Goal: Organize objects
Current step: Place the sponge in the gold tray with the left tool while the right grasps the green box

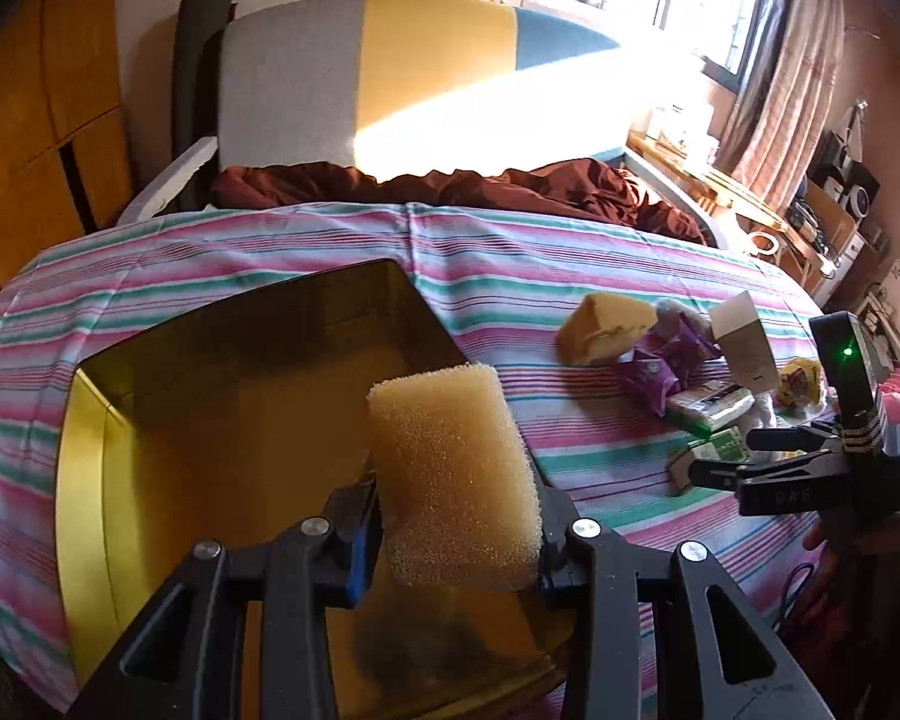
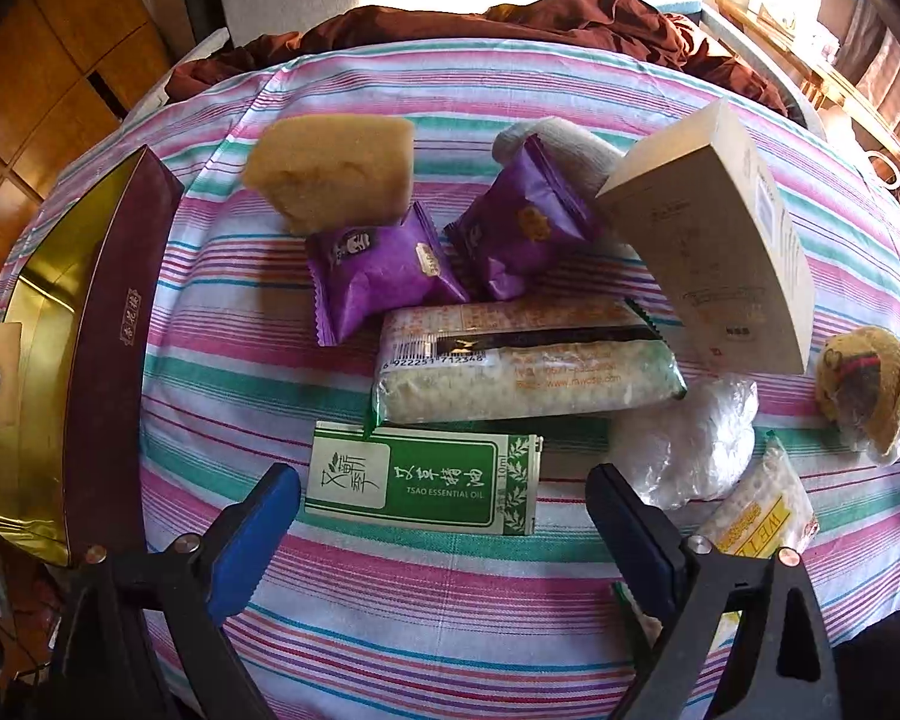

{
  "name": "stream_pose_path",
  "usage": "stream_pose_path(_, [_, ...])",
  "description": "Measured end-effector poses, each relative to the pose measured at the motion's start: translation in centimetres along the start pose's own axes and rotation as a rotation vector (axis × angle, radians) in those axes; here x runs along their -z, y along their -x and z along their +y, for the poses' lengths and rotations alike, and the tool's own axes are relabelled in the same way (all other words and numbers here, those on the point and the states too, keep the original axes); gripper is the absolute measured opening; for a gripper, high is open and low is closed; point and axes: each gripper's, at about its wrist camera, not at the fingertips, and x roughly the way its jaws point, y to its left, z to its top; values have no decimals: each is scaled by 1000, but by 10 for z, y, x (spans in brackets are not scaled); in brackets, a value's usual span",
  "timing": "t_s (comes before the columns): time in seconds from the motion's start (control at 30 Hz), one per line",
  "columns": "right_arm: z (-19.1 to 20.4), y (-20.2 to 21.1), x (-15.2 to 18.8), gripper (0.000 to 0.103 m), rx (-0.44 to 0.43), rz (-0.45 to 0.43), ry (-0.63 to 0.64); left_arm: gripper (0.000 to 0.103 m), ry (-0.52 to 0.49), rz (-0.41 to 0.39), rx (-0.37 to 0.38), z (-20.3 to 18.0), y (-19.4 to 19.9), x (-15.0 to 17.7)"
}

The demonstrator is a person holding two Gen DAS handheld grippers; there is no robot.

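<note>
A: Which step is in hand?

B: A sponge is held upright in the left gripper, its jaws closed on the sponge's sides, above the open gold-lined box at the left of the striped bed. Placing it in the box is judged to be the step in hand; the box looks empty so far, so the task is judged to be near its start.

A: What is called for next?

B: The sponge should be lowered over the box floor and the jaws opened there.

A: And to the right?

B: The right gripper is spread wide, nothing held or touched, with the green oil carton lying flat between its fingertips. Beyond it a second sponge, two purple packets, a long snack pack and a tilted beige carton are heaped. The green carton is probably next; the jaws must be brought down around it.
</note>
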Motion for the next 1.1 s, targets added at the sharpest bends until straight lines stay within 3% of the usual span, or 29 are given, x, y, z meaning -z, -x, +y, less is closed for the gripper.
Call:
stream_pose_path(0.03, [2,-3,0,73,4,14,9,39,15,3,-23,10,1,5])
stream_pose_path(0.27, [8,-8,-1,74,59,23,54,41,115,51,-213,86,1,45])
stream_pose_path(0.43, [10,-10,-2,74,65,20,57,42,146,58,-288,117,10,70])
stream_pose_path(0.8, [11,-8,-5,74,88,4,96,50,121,44,-346,124,28,93])
stream_pose_path(1.1, [9,-4,-9,74,108,0,121,80,74,21,-333,107,37,93])
